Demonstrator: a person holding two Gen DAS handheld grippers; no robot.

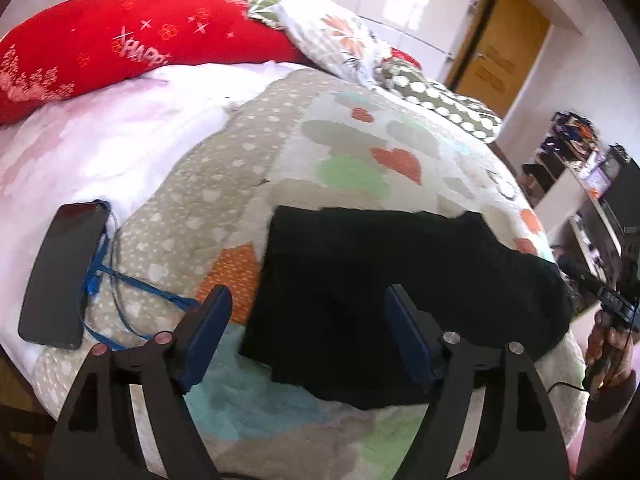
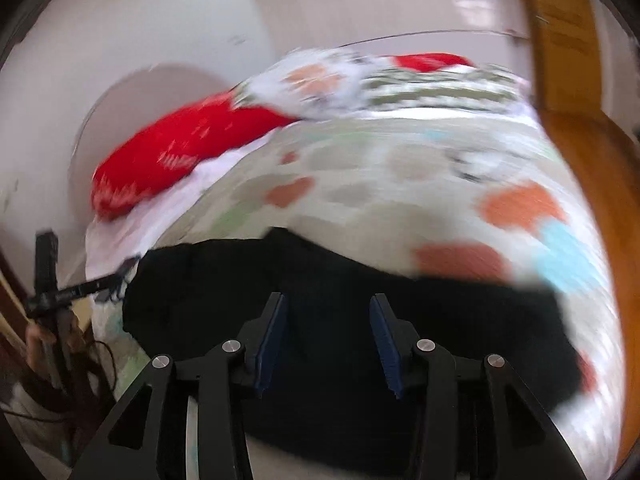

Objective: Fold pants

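Note:
Black pants (image 1: 360, 280) lie folded into a thick flat bundle on the heart-patterned quilt (image 1: 280, 152). My left gripper (image 1: 308, 300) is open and empty, held just above the bundle's near left edge. In the right wrist view the same pants (image 2: 320, 272) fill the lower middle; the picture is motion-blurred. My right gripper (image 2: 328, 308) is open and empty, right over the black cloth. The right hand with its gripper also shows at the right edge of the left wrist view (image 1: 608, 320).
A black phone (image 1: 60, 272) with a blue cable (image 1: 132, 280) lies on the bed to the left. A red pillow (image 1: 100, 44) and floral pillows (image 1: 336, 36) sit at the head. A wooden door (image 1: 504, 48) and cluttered shelves (image 1: 588, 184) stand to the right.

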